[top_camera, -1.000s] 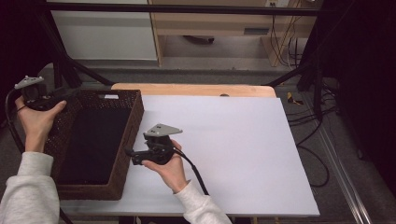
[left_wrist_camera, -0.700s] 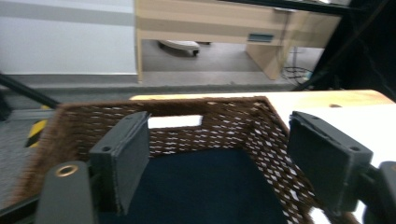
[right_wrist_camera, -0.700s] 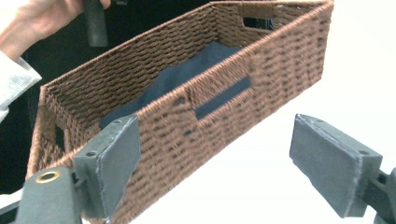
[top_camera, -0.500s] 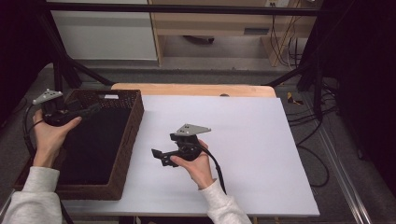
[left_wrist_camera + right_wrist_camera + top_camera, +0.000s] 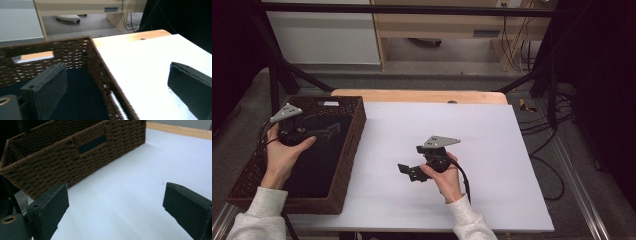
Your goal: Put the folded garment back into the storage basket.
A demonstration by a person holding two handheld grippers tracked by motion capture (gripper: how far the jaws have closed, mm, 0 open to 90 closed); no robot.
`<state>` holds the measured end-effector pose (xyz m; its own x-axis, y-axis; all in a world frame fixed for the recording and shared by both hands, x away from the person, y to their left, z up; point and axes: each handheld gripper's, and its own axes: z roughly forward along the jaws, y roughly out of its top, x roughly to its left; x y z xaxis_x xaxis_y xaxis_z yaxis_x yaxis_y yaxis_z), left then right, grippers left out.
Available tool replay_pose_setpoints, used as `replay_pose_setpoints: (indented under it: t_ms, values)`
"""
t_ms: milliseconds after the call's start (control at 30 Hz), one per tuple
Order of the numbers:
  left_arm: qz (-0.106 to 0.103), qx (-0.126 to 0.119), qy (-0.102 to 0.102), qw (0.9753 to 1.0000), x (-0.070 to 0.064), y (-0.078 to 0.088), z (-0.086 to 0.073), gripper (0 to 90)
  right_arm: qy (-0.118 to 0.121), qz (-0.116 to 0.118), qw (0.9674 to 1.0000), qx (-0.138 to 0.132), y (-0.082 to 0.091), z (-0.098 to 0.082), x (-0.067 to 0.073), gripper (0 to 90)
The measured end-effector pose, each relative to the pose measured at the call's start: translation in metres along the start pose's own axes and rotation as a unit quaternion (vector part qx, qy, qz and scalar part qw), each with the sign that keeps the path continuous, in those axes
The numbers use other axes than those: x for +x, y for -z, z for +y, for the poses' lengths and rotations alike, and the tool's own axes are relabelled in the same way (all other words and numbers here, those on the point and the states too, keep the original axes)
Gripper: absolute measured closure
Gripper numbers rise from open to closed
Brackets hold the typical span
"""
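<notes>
Two grippers: both are gaping empty, jaws just widening.
Left gripper (image 5: 329, 131): hovering over the wicker basket (image 5: 354, 127) at the table's (image 5: 492, 150) left edge.
Right gripper (image 5: 408, 170): hanging above mid-table, pointing toward the basket.

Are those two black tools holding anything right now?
No, nothing. The left tool, over the brown basket, has just been opening, with nothing between its jaws. The right tool, above the white table, is open too.

basket (image 5: 349, 150) near corner cut off, interior dark
</notes>
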<state>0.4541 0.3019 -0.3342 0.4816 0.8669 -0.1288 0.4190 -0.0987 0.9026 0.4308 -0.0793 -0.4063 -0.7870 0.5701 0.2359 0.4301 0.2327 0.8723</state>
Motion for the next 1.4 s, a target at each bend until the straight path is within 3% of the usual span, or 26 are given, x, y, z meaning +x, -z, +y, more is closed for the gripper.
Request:
replay_pose_setpoints:
  t_ms: [133, 333, 733, 1000, 1400]
  values:
    - [-0.014, 0.001, -0.009, 0.9999, -0.013, -0.003, -0.002, 2.3, 0.002, -0.016, 0.9998, 0.012, 0.010, -0.007, -0.008, 7.8]
    - [-0.036, -0.005, -0.022, 0.9991, -0.034, -0.004, -0.002, 2.2, -0.009, -0.039, 0.9992, 0.008, 0.031, -0.016, -0.025, 7.7]
    - [-0.067, -0.003, -0.049, 0.9966, -0.069, -0.019, -0.010, 2.1, -0.016, -0.054, 0.9984, 0.012, 0.071, -0.035, -0.053, 6.9]
    - [-0.096, 0.005, -0.061, 0.9934, -0.098, -0.035, -0.019, 2.2, -0.018, -0.068, 0.9974, 0.019, 0.091, -0.050, -0.070, 6.3]
    - [-0.122, 0.028, -0.053, 0.9907, -0.118, -0.061, -0.056, 2.9, -0.027, -0.080, 0.9961, 0.026, 0.113, -0.076, -0.090, 5.7]
